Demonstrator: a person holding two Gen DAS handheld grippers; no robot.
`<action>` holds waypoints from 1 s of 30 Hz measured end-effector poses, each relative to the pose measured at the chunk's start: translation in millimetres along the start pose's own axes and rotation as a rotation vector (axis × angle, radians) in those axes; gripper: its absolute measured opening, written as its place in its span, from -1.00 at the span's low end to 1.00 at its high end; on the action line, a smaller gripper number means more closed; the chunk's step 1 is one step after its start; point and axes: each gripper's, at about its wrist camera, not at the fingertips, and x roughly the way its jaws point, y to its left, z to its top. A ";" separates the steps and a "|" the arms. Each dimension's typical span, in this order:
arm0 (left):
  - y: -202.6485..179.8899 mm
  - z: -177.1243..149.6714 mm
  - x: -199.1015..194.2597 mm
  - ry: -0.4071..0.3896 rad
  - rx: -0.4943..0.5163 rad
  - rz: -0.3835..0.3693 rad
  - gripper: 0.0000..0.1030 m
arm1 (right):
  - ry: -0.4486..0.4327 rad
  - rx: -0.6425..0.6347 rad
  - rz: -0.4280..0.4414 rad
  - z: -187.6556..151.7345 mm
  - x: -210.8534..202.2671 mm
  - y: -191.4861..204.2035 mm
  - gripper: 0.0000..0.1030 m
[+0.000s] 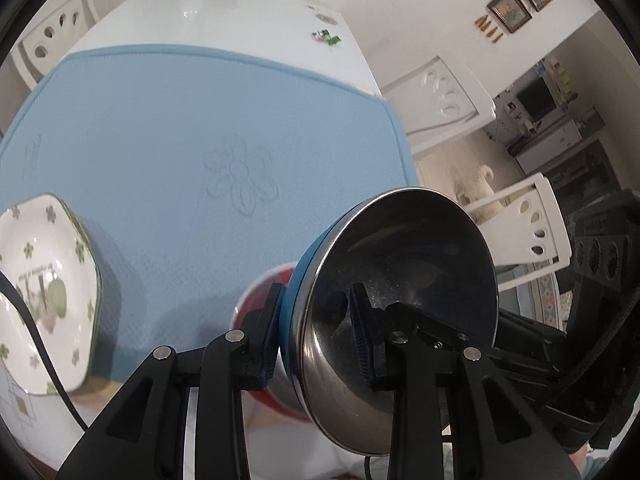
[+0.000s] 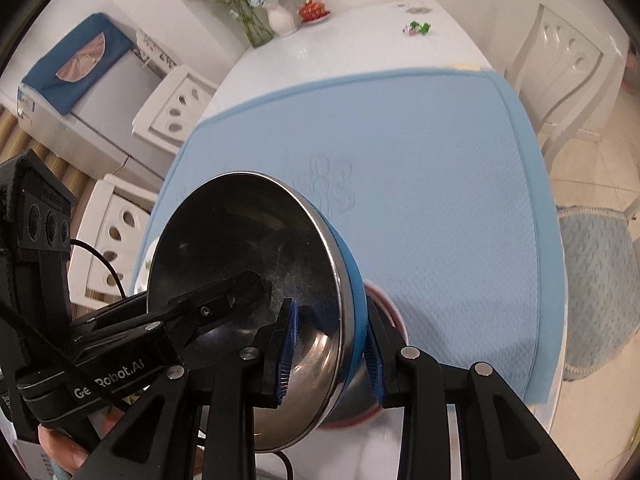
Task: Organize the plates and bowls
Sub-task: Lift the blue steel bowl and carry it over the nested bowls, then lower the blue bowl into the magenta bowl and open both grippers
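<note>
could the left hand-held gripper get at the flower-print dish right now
Probably not as things stand. The left hand-held gripper is shut on the rim of the steel bowl, which the right hand-held gripper also clamps. The flower-print dish lies unobstructed on the blue mat.

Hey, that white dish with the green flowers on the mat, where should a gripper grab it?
Judging by its pose, grip the flowered dish by its raised rim, one finger inside, one outside. It sits upright on the blue mat, walls flaring upward, so come from above at the edge facing the open mat.
</note>
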 end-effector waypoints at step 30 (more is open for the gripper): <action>13.0 -19.8 28.9 0.089 0.018 0.050 -0.40 | 0.111 0.134 0.006 -20.4 27.2 -37.5 -0.39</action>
